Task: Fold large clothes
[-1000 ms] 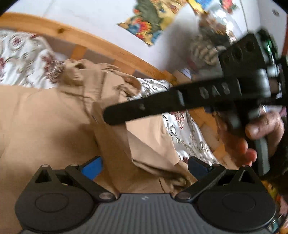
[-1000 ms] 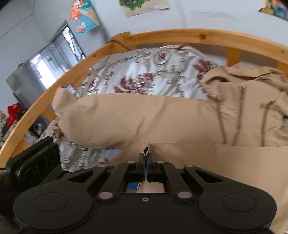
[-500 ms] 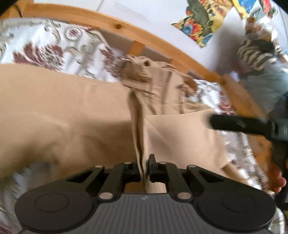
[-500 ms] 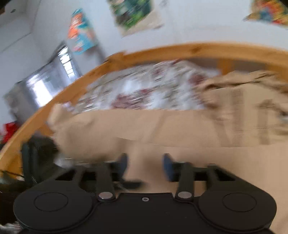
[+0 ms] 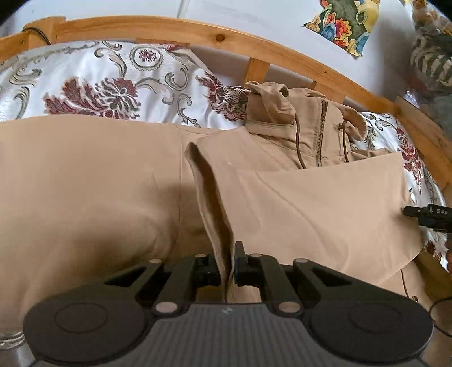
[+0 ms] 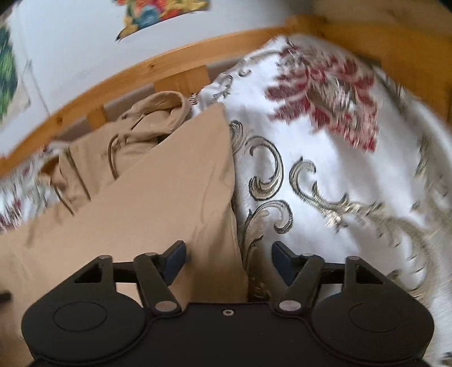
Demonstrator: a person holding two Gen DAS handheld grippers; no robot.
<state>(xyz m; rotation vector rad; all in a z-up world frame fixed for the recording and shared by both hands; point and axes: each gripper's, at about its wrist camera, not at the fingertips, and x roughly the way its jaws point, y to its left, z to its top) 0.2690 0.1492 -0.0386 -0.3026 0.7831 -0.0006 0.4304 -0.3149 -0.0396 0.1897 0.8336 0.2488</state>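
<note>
A tan hooded jacket [image 5: 310, 197] lies spread over the bed, its hood [image 5: 268, 96] and zip [image 5: 320, 132] toward the headboard. My left gripper [image 5: 228, 265] is shut on a raised fold of the tan cloth that stands up as a ridge in front of it. A black finger of my right gripper [image 5: 426, 216] shows at the jacket's right edge. In the blurred right wrist view my right gripper [image 6: 228, 259] stands open over the side edge of the jacket [image 6: 155, 203]. The cloth edge lies between its blue pads [image 6: 175, 257], which do not press on it.
A white bedcover [image 5: 113, 84] with red flowers and grey scrolls lies under the jacket. A wooden bed frame [image 5: 197, 31] curves round the far side against a white wall with colourful posters [image 5: 344, 22]. A thin dark cable [image 5: 435, 310] lies at the lower right.
My left gripper went from wide open to shut on the fold and sank toward the bed. My right gripper let go of the cloth, opened, and swung over to the jacket's side edge.
</note>
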